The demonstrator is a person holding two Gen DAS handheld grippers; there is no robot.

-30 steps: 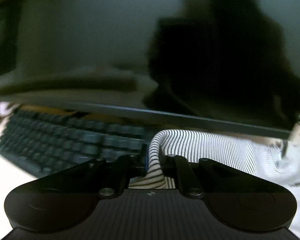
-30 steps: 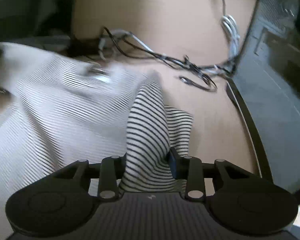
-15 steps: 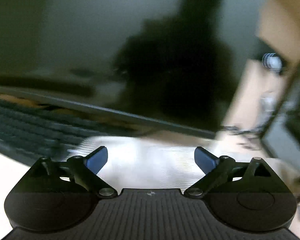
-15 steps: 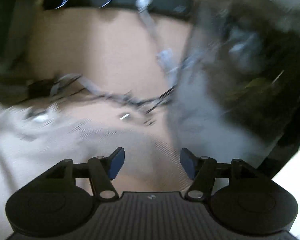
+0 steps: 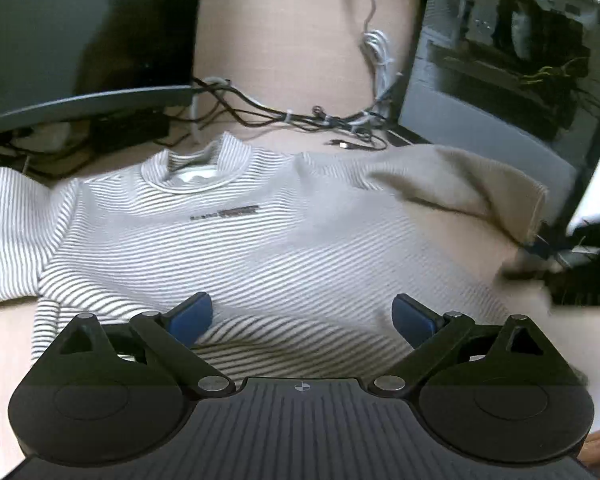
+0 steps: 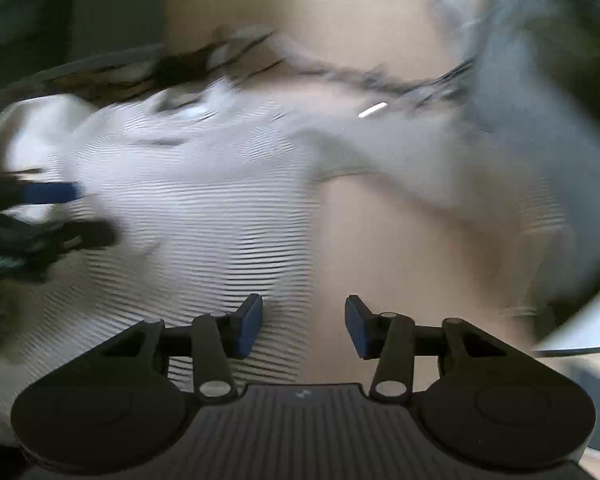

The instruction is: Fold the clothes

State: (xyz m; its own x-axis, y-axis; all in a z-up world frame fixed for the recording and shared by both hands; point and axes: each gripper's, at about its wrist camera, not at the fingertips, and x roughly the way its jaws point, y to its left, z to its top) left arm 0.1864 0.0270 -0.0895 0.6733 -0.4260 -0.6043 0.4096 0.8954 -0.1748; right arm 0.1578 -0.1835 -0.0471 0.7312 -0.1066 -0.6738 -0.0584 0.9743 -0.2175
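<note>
Since a second earlier I had let go of the striped sweater [image 5: 236,240] with both grippers, and it lay spread on the desk [image 5: 284,52], collar toward the far edge by the cables [image 5: 300,118]. My left gripper [image 5: 302,318] hung spread wide above its hem. My right gripper [image 6: 303,326] stood parted, empty, over the sweater's right edge.

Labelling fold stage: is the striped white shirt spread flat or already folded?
Spread, not folded: the striped white shirt lies front-up on the desk, collar away, both sleeves out sideways.
</note>
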